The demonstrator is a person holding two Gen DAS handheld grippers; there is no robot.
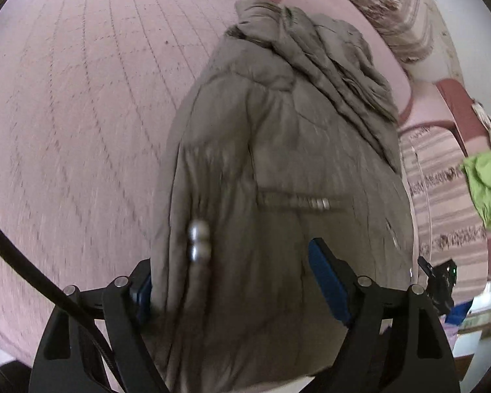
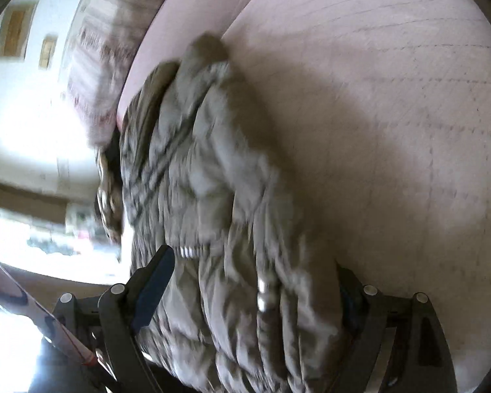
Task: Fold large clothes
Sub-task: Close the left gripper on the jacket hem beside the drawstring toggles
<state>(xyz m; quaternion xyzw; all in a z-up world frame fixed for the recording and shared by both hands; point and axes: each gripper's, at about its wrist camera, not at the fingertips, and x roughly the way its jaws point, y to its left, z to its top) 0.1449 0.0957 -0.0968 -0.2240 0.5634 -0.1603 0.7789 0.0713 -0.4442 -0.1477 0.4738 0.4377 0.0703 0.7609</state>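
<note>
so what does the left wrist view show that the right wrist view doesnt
Only the left wrist view shows a crumpled lime-green cloth at the right edge and striped pink-and-cream cushions in sharp detail. Only the right wrist view shows a white wall with two framed pictures and a bright window area. Both share the padded olive-grey jacket lying on the pink quilted bed cover, bunched between wide-set jaws, with silver snap buttons near the camera.
</note>
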